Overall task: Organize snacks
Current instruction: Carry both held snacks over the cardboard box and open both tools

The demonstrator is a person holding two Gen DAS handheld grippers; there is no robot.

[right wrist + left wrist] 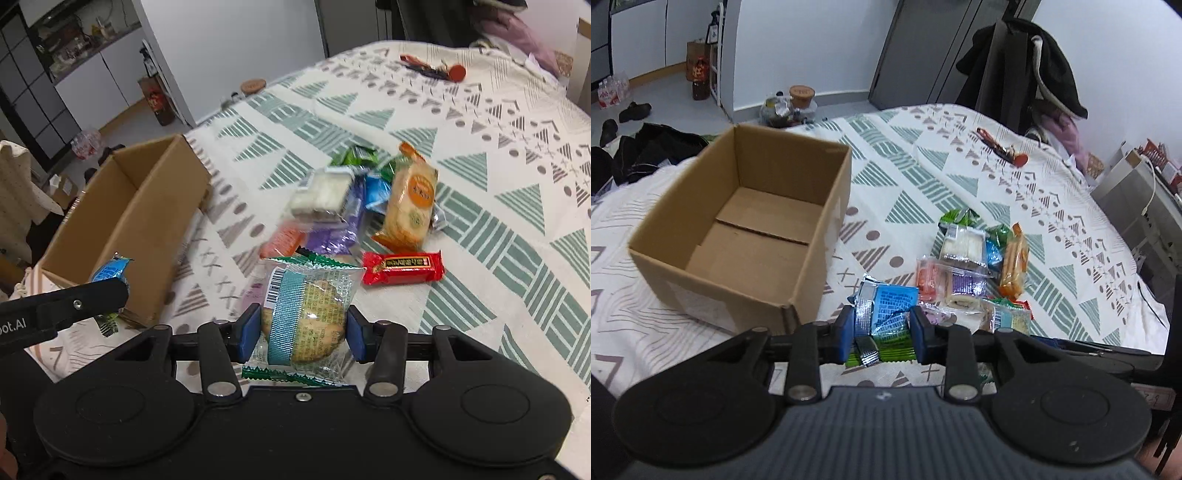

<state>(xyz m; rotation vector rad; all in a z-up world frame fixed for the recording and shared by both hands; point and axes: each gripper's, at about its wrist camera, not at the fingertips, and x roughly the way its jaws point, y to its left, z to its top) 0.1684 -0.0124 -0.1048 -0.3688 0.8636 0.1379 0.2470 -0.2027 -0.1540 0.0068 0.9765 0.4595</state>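
Observation:
An open cardboard box point(820, 218) point(155, 218) stands empty on the patterned bedspread point(960, 177), left of a pile of wrapped snacks point(964, 247) point(332, 199). My left gripper point(883, 332) is shut on a blue foil snack packet point(888, 306), lifted just right of the box's near corner; a green packet point(890, 354) shows under it. That gripper's finger point(74, 306) and the blue packet point(110, 269) also appear in the right wrist view. My right gripper point(303, 332) is shut on a clear-wrapped round biscuit point(314, 317), held above the bed in front of the pile.
A red bar point(402, 267) and an orange cracker pack point(410, 199) point(1014, 262) lie at the pile's near right. A red-capped item point(1001, 147) point(436, 68) lies far back on the bed. Dark clothes hang behind point(1027, 62); a jar point(801, 96) and clothes are on the floor.

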